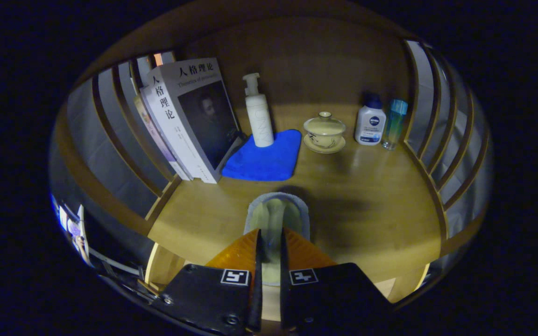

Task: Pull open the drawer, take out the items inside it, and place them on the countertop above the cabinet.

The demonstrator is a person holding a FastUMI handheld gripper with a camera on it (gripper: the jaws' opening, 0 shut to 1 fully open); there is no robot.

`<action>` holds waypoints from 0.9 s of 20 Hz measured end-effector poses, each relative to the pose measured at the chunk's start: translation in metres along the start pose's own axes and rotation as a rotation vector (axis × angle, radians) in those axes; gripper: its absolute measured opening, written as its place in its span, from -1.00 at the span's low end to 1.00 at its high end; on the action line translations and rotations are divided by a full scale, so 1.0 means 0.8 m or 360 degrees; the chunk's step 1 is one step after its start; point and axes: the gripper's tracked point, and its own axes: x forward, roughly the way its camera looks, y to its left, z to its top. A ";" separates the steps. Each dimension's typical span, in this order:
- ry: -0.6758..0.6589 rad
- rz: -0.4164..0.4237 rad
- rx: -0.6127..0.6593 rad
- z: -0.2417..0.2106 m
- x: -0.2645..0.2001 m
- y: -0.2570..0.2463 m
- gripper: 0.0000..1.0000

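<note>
gripper view, gripper (269,242) pinched tight on a pale, soft cloth (276,215) – grey-edged, over the wooden countertop (367,196)

Pale grey-rimmed cloth (276,217) pinched in hand-held gripper (269,242), above wooden countertop (367,210).

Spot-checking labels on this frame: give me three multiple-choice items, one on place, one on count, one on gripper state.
1. The pump bottle stands on:
A. the blue cloth
B. the saucer
C. the books

2. Bottles beside the lidded cup, on the side away from the cloth:
A. one
B. two
C. four

3. The gripper is:
A. wide open
B. shut on the pump bottle
C. shut on a pale pad

Key: 1 A, its base sits on the cloth. 2 B, a white one and a clear one. 3 C, both fingers pinch the pad.
</note>
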 end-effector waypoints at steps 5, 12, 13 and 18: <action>-0.0041 -0.0002 -0.0043 -0.001 0.010 0.004 -0.48; -0.0235 -0.0050 -0.0140 0.012 0.006 0.011 0.45; -0.0253 -0.0056 -0.0137 0.011 0.005 0.010 0.53; -0.0359 -0.0031 -0.0082 -0.007 -0.006 0.012 0.58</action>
